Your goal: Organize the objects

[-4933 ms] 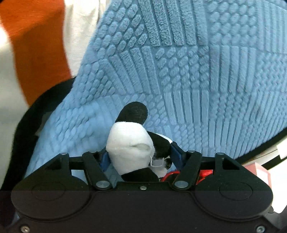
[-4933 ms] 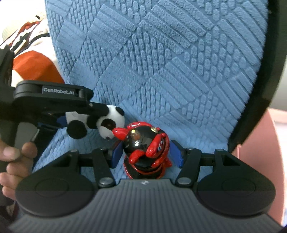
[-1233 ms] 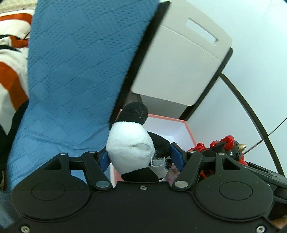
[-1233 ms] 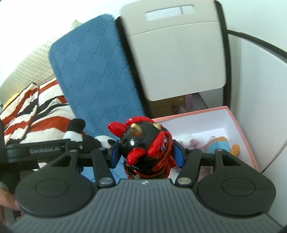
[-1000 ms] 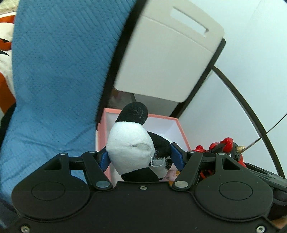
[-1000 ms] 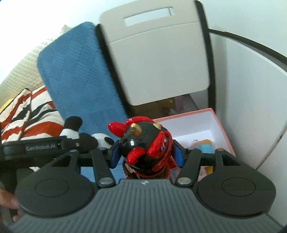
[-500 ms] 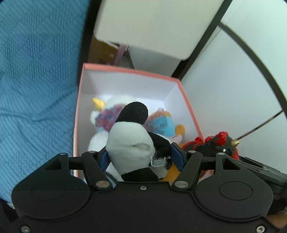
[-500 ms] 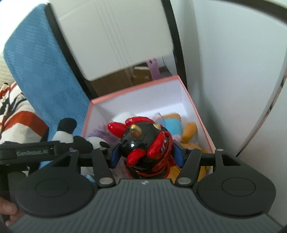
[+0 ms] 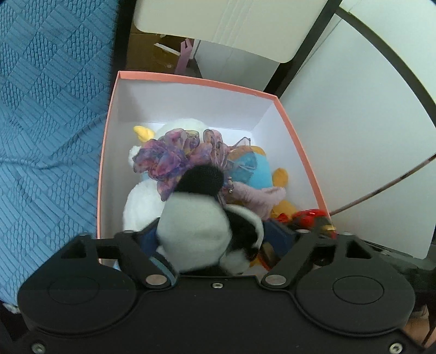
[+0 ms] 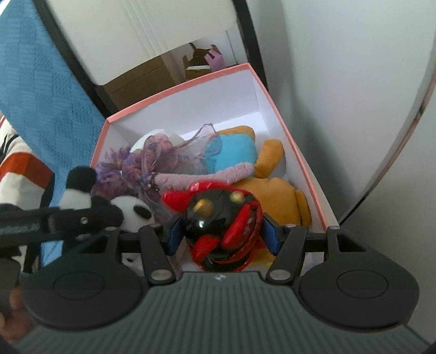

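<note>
My left gripper (image 9: pixel 209 237) holds a black and white panda plush (image 9: pixel 196 223) over the near end of a pink box (image 9: pixel 109 141). Its jaws look wider than before and the panda is blurred. The panda also shows in the right wrist view (image 10: pixel 130 212). My right gripper (image 10: pixel 220 234) is around a glossy red and black horned figure (image 10: pixel 218 217), over the near end of the same box (image 10: pixel 299 160); its jaws also stand wider. In the box lie a white unicorn plush with purple frills (image 9: pixel 174 155) and a blue and orange plush (image 10: pixel 239 155).
A blue textured cushion (image 9: pixel 49 109) lies left of the box. A white chair back (image 9: pixel 234 24) with black frame stands behind it. A white wall panel (image 9: pixel 354 136) is on the right. Cardboard boxes (image 10: pixel 152 79) sit behind.
Both grippers carried their toys from the blue cushion to above the pink box and lowered toward it. In the last half second both pairs of jaws widened and the toys blur.
</note>
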Demonstrator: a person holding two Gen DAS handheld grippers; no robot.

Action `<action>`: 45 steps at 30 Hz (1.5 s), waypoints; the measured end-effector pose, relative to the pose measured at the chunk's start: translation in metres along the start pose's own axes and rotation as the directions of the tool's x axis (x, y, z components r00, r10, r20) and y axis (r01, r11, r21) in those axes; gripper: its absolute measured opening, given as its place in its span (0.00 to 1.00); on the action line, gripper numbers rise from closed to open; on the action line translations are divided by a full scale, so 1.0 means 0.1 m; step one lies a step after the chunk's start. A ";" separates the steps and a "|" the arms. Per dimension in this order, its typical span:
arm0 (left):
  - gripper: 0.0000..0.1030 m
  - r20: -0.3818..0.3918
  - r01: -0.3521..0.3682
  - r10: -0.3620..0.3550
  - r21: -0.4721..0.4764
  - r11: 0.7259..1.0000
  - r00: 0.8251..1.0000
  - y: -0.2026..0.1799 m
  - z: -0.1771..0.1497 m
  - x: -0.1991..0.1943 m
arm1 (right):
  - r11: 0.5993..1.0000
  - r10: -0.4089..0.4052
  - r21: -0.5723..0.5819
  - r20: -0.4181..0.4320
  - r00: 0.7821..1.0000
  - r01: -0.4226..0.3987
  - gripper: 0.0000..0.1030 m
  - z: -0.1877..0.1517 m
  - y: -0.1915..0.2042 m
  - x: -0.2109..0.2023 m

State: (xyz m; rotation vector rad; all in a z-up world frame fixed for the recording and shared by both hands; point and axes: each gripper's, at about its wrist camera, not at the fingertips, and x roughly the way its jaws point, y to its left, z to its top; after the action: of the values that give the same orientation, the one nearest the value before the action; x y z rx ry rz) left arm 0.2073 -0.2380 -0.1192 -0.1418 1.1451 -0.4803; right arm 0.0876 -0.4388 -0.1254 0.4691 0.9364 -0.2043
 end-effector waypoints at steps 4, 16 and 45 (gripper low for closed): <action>0.87 0.012 -0.009 0.009 -0.007 1.000 1.000 0.05 0.04 -0.13 | 1.000 -0.001 0.025 0.017 1.000 0.000 0.67 0.06 0.00 -0.08; 0.97 0.180 0.035 -0.038 0.020 0.999 0.983 0.01 0.13 -1.10 | 0.998 0.067 0.004 0.189 0.980 -0.069 0.67 0.32 0.36 -0.92; 1.00 0.351 0.121 -0.144 0.088 0.989 0.925 0.46 -0.44 -2.48 | 0.997 0.060 -0.066 0.302 0.951 -0.042 0.67 -0.47 1.21 -2.00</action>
State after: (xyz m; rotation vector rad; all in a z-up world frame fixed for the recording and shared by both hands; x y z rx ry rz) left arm 0.1007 -0.0827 0.0549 -0.2416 0.7644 -0.5845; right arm -0.0180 -0.3164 0.0493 0.3930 0.6260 -0.1950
